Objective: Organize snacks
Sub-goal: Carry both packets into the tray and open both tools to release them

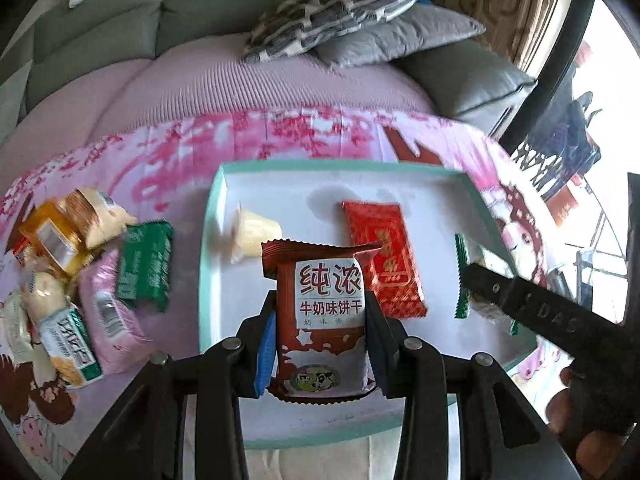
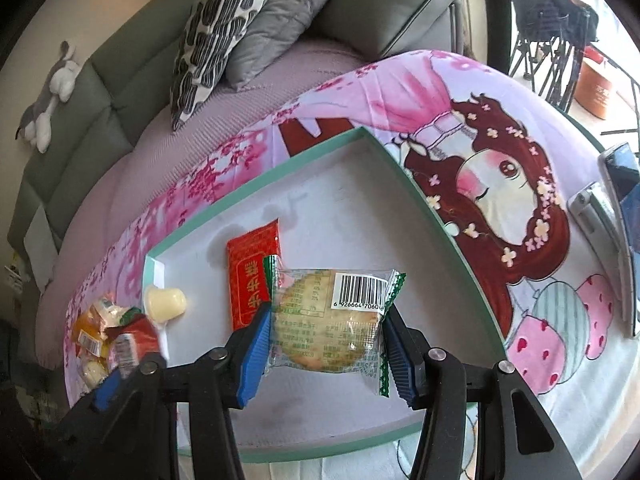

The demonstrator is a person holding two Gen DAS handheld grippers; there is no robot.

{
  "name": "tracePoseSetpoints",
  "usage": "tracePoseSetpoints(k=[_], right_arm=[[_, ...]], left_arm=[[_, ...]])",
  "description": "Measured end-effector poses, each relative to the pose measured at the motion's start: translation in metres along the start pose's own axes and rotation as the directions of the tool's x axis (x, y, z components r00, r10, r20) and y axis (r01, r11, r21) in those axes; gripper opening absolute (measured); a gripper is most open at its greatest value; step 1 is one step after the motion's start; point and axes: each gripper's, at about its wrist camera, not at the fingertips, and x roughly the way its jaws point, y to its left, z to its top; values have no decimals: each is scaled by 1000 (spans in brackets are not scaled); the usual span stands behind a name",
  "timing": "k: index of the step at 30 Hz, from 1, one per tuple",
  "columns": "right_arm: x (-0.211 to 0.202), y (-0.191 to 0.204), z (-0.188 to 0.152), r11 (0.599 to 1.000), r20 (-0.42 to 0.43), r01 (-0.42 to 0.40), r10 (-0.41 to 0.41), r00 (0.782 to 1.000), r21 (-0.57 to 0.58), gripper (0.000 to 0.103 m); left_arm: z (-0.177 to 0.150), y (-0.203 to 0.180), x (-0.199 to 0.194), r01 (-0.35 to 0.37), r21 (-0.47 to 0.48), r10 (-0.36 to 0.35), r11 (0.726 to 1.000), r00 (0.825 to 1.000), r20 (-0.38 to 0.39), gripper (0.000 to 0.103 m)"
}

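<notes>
From the left wrist view, the left tool is clenched on a brown and white milk-biscuit packet, its blue-padded fingers pressing both long sides, and the packet is held above the near part of the shallow white tray with a mint-green rim. Inside the tray lie a glossy red foil sachet and a small pale yellow jelly cup tipped on its side. Left of the tray, on the pink cartoon-print cloth covering the bench, a loose heap of unsorted snacks waits, a dark green wrapper among them. The right tool's black arm crosses in at the right edge.

From the right wrist view, the right tool grips a clear, green-edged cracker packet with a barcode by its two crimped ends, low over the tray floor. Its far corner overlaps the red foil sachet; whether they touch I cannot tell. The jelly cup rests against the tray's left wall.

The likely trouble is crowding. Both packets hang over the same stretch of tray, so lowering them together could knock one tool against the other or drop the cracker packet across the red sachet. The crackers look brittle, and a harder squeeze might break them. A nudge could also roll the jelly cup.
</notes>
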Motion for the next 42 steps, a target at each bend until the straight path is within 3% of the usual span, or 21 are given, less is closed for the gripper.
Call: tracePoseSetpoints(k=[12, 24, 27, 29, 33, 35, 42], right_arm=[[33, 8, -9, 997, -87, 53, -57, 995, -47, 56], [42, 14, -10, 993, -98, 90, -97, 990, -77, 58], [42, 13, -9, 993, -100, 89, -96, 990, -75, 62], [42, 13, -8, 993, -102, 94, -101, 990, -76, 67], [41, 15, -8, 991, -97, 100, -109, 989, -90, 73], [39, 17, -7, 991, -88, 97, -106, 990, -95, 78], [25, 22, -5, 991, -37, 94, -98, 995, -96, 91]], left_arm=[[-15, 8, 39, -23, -23, 20, 999, 994, -110, 41], [-15, 4, 42, -43, 4, 44, 999, 994, -102, 41], [-15, 4, 42, -40, 1, 40, 999, 994, -104, 52], [-15, 4, 42, -39, -3, 39, 999, 993, -111, 66], [-14, 4, 38, -45, -2, 45, 999, 994, -98, 67], [-13, 4, 33, -41, -4, 40, 999, 995, -88, 79], [-9, 4, 19, -58, -10, 57, 998, 997, -49, 89]])
